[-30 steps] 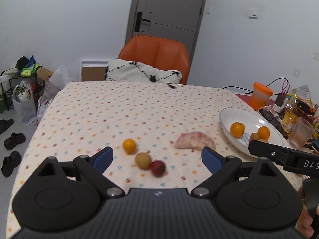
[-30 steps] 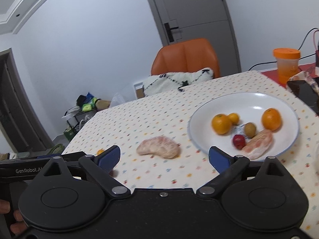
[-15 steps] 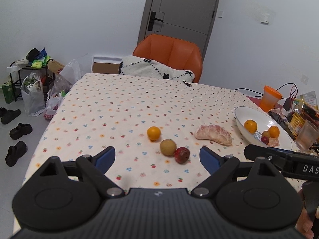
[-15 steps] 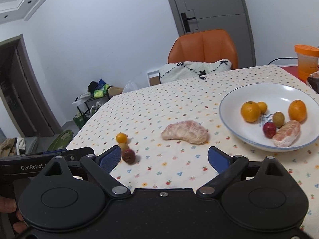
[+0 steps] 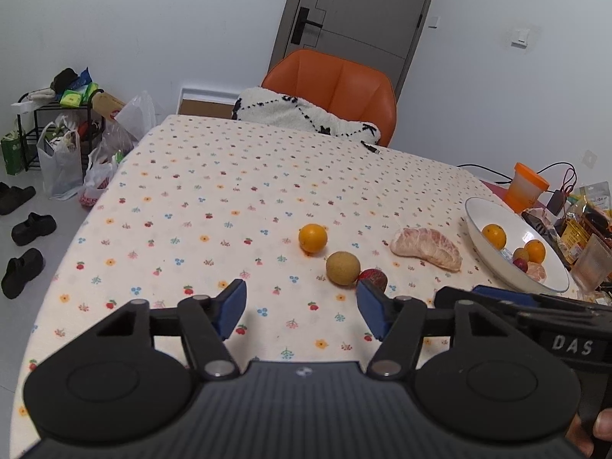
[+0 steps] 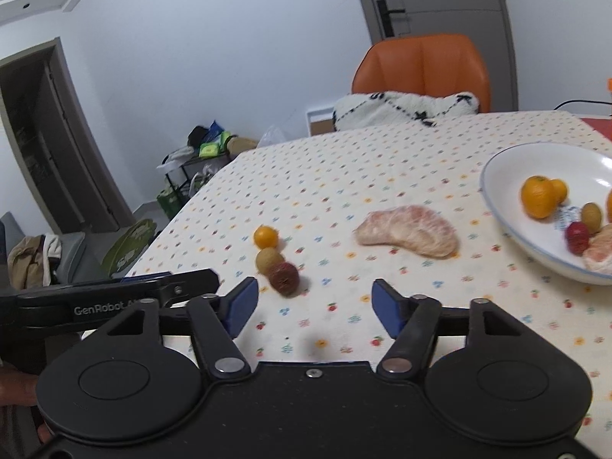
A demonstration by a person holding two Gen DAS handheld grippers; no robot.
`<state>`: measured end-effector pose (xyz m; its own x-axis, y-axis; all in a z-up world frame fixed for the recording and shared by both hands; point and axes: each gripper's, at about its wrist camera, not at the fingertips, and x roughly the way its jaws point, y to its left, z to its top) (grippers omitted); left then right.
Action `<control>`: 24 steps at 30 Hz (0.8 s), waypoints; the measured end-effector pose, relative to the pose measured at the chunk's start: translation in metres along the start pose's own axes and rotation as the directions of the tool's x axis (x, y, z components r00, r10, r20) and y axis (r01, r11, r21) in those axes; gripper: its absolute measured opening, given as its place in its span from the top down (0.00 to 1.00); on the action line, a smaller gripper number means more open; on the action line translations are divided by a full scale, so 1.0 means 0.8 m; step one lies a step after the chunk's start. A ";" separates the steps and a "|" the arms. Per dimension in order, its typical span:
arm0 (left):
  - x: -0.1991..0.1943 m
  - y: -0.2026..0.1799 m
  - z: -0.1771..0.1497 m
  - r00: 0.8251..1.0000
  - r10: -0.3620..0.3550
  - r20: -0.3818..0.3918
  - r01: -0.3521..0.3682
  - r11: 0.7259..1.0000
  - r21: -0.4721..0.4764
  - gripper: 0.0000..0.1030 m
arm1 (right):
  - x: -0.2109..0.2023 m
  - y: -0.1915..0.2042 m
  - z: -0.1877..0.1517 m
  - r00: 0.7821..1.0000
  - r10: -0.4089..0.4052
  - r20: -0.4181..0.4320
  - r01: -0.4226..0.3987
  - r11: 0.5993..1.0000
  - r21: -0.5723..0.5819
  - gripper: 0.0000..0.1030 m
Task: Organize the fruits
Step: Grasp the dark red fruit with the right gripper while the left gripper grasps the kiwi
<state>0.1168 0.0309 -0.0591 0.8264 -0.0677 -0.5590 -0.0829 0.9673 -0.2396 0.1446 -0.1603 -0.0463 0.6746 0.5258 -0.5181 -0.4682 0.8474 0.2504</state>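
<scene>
On the dotted tablecloth lie a small orange (image 5: 313, 238) (image 6: 265, 236), a tan round fruit (image 5: 342, 267) (image 6: 269, 259), a dark red fruit (image 5: 373, 277) (image 6: 284, 277) and a peeled pomelo piece (image 5: 426, 248) (image 6: 410, 230). A white plate (image 5: 478, 222) (image 6: 505, 176) at the right holds several fruits. My left gripper (image 5: 302, 311) is open and empty, just short of the tan and red fruits. My right gripper (image 6: 314, 306) is open and empty, with the red fruit just ahead of its left finger.
An orange chair (image 5: 336, 88) with a white cushion stands at the table's far side. An orange-lidded cup (image 5: 527, 187), cables, snack packets and a glass (image 5: 592, 264) crowd the right edge. Bags, a rack and shoes are on the floor at the left.
Both views have swung left and drawn closer to the loose fruits. The jaws of both grippers stand narrower than before. No fruit has moved.
</scene>
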 end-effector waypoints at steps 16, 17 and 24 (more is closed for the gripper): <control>0.015 0.023 0.003 1.000 -0.009 -0.024 0.009 1.000 -0.023 0.48 | 0.050 0.022 0.007 0.998 0.031 -0.062 -0.032 0.999 -0.010 0.56; 0.016 0.024 0.004 1.000 -0.009 -0.026 0.008 1.000 -0.025 0.48 | 0.052 0.022 0.007 0.997 0.032 -0.065 -0.032 0.999 -0.008 0.56; 0.026 0.029 0.006 0.999 -0.011 -0.035 0.010 0.999 -0.032 0.48 | 0.068 0.020 0.007 0.997 0.039 -0.066 -0.040 0.999 -0.017 0.74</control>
<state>0.1353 0.0532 -0.0725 0.8071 -0.0871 -0.5840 -0.0924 0.9582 -0.2706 0.1773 -0.1172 -0.0657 0.6164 0.5525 -0.5611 -0.5044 0.8242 0.2574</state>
